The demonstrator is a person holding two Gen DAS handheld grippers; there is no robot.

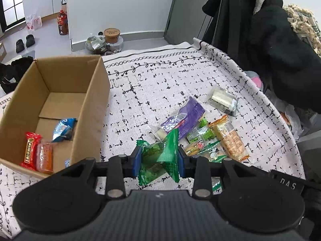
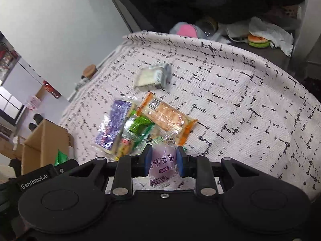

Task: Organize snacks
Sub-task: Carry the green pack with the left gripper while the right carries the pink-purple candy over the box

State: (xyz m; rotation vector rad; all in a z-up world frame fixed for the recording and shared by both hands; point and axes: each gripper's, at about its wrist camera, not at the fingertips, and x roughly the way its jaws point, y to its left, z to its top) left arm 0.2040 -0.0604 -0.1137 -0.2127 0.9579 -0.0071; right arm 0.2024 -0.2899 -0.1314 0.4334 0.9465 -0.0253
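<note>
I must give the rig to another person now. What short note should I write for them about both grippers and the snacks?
Left gripper: shut on a green transparent snack packet, lifted off the patterned white cloth.
Right gripper: shut on a pale purple wrapped snack.
Done: the brown cardboard box holds a red packet, an orange packet and a blue packet.
Left: drop both held snacks in the box, then clear the pile on the cloth: purple packet, orange cracker pack, small green packets, and the clear-wrapped white snack lying apart.

Even daylight (fisheye-warped); right view blurred
</note>
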